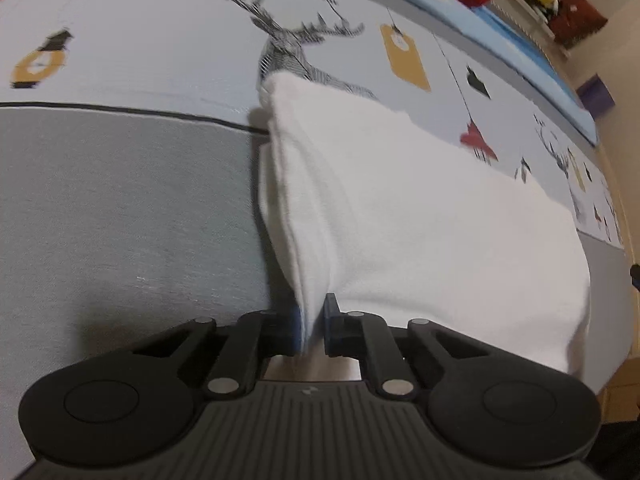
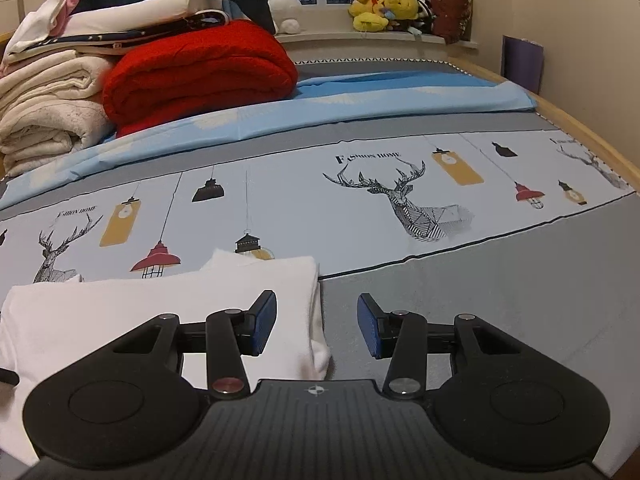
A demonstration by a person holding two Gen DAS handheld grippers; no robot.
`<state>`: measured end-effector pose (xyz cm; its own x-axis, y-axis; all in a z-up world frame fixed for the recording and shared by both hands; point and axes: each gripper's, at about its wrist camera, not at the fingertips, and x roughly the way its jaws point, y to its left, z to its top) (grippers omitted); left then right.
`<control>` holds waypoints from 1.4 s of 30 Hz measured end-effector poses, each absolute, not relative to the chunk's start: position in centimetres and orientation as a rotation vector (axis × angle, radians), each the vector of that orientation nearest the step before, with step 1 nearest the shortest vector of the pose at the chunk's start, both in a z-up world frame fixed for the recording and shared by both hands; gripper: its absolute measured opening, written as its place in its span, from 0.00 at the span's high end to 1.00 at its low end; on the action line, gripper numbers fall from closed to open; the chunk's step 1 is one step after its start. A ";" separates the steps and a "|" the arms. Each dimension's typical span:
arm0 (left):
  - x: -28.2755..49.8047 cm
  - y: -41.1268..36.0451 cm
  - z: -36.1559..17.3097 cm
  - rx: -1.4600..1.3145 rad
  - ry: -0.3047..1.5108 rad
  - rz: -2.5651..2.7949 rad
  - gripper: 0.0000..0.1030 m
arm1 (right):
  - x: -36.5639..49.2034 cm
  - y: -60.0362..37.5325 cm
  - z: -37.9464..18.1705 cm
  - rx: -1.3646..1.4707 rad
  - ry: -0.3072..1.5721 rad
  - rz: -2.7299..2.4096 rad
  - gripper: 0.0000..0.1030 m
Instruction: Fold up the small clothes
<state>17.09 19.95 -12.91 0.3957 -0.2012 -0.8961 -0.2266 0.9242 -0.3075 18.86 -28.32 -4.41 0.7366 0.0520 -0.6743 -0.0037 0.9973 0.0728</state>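
Observation:
A white garment (image 1: 420, 216) lies partly folded on the bed. My left gripper (image 1: 312, 328) is shut on the garment's near left edge and lifts that edge into a raised fold. In the right wrist view the same white garment (image 2: 160, 312) lies flat at the lower left, its right edge folded. My right gripper (image 2: 317, 326) is open and empty, its jaws wide apart over the garment's right edge and the grey sheet; the left pad (image 2: 265, 322) hovers above the cloth.
The bed sheet (image 2: 360, 216) has a deer-and-lamp print band and grey bands. A red blanket (image 2: 200, 68), stacked cream towels (image 2: 44, 112) and a blue sheet lie at the bed's far side. Plush toys (image 2: 384, 8) sit on the windowsill. The wooden bed edge runs along the right.

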 end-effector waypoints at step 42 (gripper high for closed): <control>15.3 18.6 -10.5 0.075 1.166 0.261 0.88 | 18.5 -25.7 -5.0 0.015 0.760 0.040 0.55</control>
